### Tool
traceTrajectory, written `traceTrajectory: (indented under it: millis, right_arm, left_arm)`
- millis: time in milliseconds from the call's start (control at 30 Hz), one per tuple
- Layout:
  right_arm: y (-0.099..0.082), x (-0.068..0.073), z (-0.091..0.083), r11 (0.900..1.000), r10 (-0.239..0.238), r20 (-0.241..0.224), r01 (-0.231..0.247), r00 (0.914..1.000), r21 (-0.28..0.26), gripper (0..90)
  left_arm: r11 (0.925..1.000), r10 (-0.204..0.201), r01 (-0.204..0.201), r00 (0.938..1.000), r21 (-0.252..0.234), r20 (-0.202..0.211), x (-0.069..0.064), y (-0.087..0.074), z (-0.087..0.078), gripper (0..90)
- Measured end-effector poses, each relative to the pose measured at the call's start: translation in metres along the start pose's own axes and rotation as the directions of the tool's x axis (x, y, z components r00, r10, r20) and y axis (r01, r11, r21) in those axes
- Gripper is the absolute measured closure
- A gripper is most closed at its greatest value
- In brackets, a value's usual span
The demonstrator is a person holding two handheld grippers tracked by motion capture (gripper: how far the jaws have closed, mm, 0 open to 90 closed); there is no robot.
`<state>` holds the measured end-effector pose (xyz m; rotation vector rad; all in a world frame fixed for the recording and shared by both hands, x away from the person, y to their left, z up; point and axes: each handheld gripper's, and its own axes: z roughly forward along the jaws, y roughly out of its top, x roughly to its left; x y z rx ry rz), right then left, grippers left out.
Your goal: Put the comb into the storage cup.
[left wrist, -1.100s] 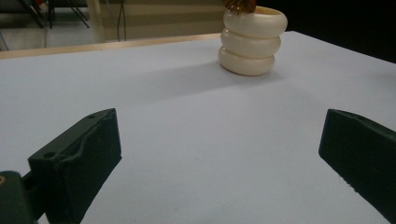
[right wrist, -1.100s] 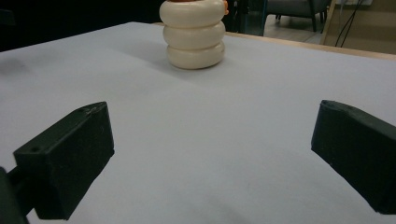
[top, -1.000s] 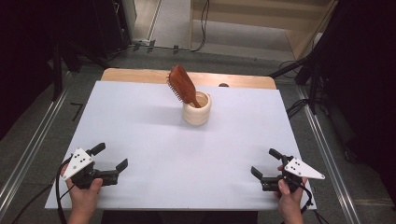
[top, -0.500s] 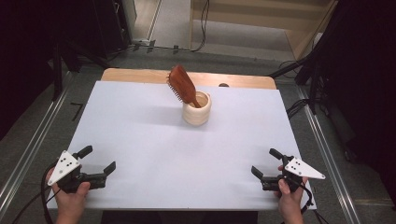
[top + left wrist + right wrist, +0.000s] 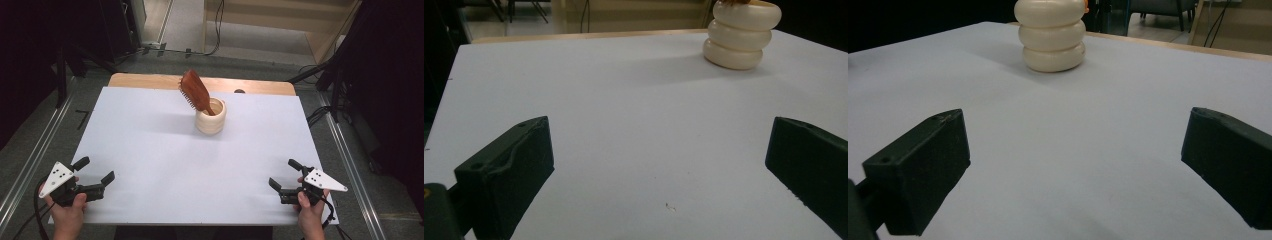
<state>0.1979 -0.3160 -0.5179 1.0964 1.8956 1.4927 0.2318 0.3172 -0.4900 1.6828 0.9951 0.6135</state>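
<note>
A cream ribbed cup (image 5: 210, 119) stands on the white table (image 5: 150, 145), a little behind its middle. A brown wooden hairbrush (image 5: 195, 93) leans in the cup, head up and tilted to the left. The same cup (image 5: 742, 34) shows at the top right of the left gripper view and at the top of the right gripper view as the cup (image 5: 1052, 35). My left gripper (image 5: 95, 170) rests open near the front left corner, nothing between its jaws. My right gripper (image 5: 285, 172) stands open near the front right corner, also with nothing in it.
A strip of wooden tabletop (image 5: 150, 80) runs along the far edge of the white sheet. Metal rails (image 5: 30, 160) flank the table on both sides. Cables (image 5: 320, 115) lie on the floor at the right.
My left gripper has drifted left and toward the front edge over the last second. The right gripper, cup and brush have stayed where they were.
</note>
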Motion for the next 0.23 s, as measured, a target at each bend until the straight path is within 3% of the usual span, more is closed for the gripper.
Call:
traceTrajectory:
  millis: [233]
  right_arm:
    - [0.0002,0.0008,0.0015,1.0,0.004,0.012,-0.004,0.9999,0.007,0.0]
  left_arm:
    - [0.9999,-0.01,0.01,0.9999,-0.005,0.009,0.001,-0.0008,0.0,0.0]
